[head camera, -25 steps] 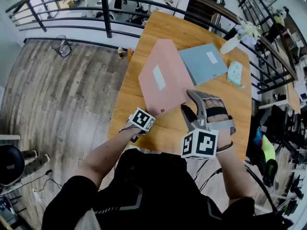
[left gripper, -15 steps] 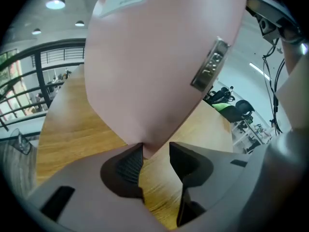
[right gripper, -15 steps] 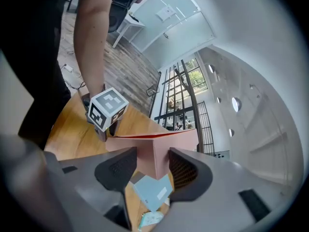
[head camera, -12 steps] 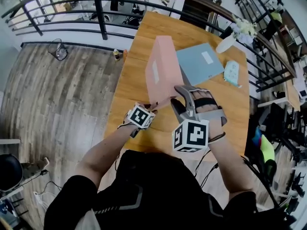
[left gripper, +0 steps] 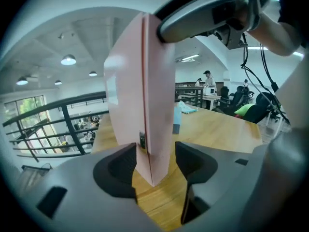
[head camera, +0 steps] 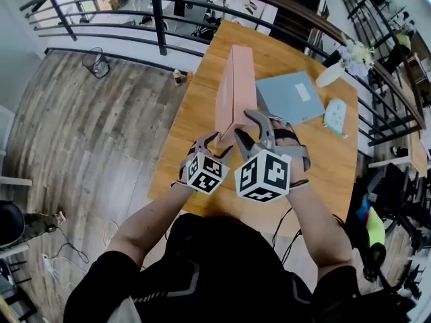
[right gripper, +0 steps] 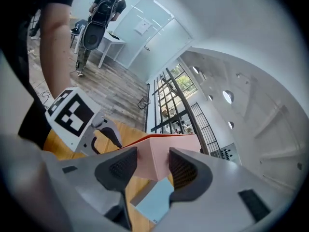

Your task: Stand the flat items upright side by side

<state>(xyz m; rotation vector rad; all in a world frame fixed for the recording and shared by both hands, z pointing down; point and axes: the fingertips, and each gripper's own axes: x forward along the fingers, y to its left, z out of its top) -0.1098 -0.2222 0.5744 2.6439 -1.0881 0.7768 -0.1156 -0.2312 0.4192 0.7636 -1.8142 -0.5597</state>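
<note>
Along the far left a black metal railing [head camera: 158, 12] with round bars edged the platform, above a floor [head camera: 87, 133] of grey-brown wood planks. The long table [head camera: 195, 130] of smooth honey-coloured wood ran away from the person. At its near end the left gripper [head camera: 214, 144], grey moulded plastic with dark ribbed pads and a black-and-white marker cube, had its jaws set either side of the near bottom corner of the flat pink box [head camera: 237, 86]. Those jaws had just been opening, and a slim gap showed at the right-hand pad, so they did not clamp the box. The box was thin, matte and card-like, with a white label on its left face. It stood upright on one long edge on the table, running from near to far. Just to its right, the right gripper [head camera: 246, 128], of the same make, pinched the box's near top corner between both pads after its jaws had been closing. Further right, a flat grey-blue box [head camera: 291, 96] with a small white label lay face-up on the wood, just beside the pink one. Right of that lay a small pale-teal rounded object [head camera: 334, 116], and farther off was a white vase [head camera: 330, 75] with pale flowers. Desks and chairs crowded the right edge beyond more railing.
</note>
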